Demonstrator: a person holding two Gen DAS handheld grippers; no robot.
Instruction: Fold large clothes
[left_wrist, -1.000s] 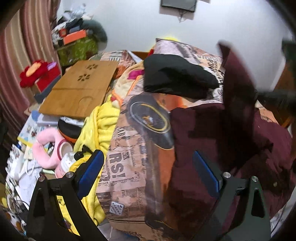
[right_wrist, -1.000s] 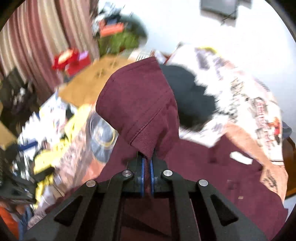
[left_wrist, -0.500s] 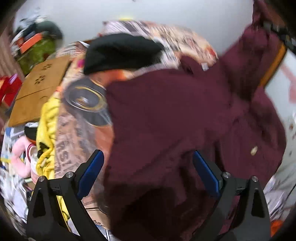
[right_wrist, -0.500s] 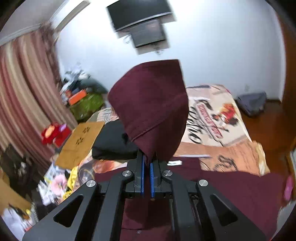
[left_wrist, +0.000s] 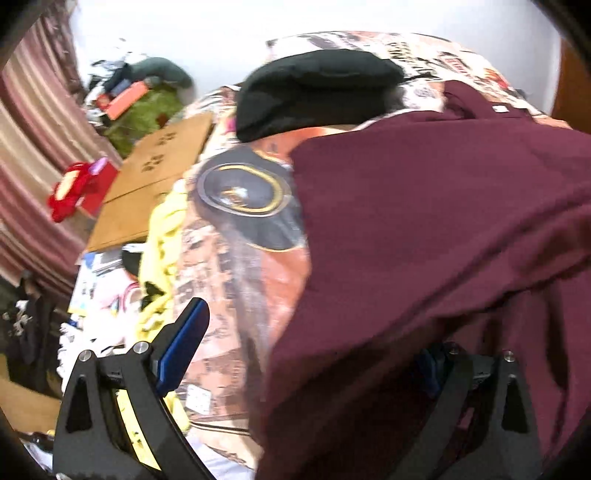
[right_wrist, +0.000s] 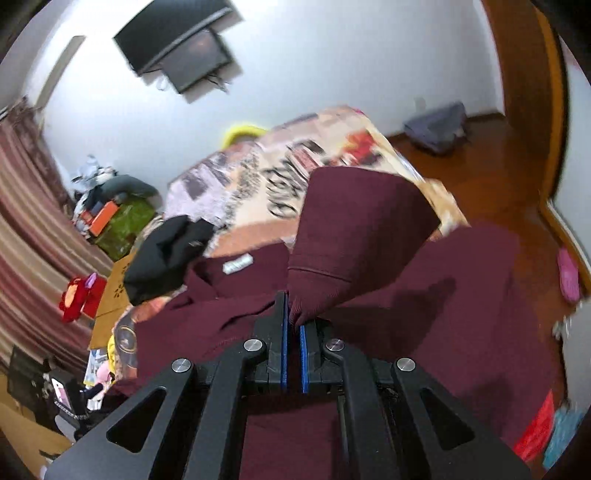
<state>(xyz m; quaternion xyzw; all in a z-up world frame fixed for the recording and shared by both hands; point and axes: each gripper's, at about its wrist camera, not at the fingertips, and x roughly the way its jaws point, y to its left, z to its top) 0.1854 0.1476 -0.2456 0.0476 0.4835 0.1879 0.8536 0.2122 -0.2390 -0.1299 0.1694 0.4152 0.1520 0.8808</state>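
Observation:
A large maroon garment (left_wrist: 424, 229) lies spread over the printed bedspread (left_wrist: 236, 280). My left gripper (left_wrist: 306, 343) is open just above its near edge; the cloth covers the right finger, and the left finger's blue pad (left_wrist: 181, 347) is bare. My right gripper (right_wrist: 291, 332) is shut on a cuffed fold of the maroon garment (right_wrist: 354, 236) and holds it raised above the rest of the cloth. A white label (right_wrist: 238, 264) shows at the garment's collar.
A black folded garment (left_wrist: 314, 92) lies at the head of the bed. A yellow cloth (left_wrist: 162, 236) hangs off the left side. A wooden lap desk (left_wrist: 155, 177) and clutter lie on the floor to the left. A TV (right_wrist: 177, 48) hangs on the wall.
The right gripper has dropped lower, carrying the held fold down toward the bed. The left gripper has moved in closer, and the maroon cloth now covers its right finger.

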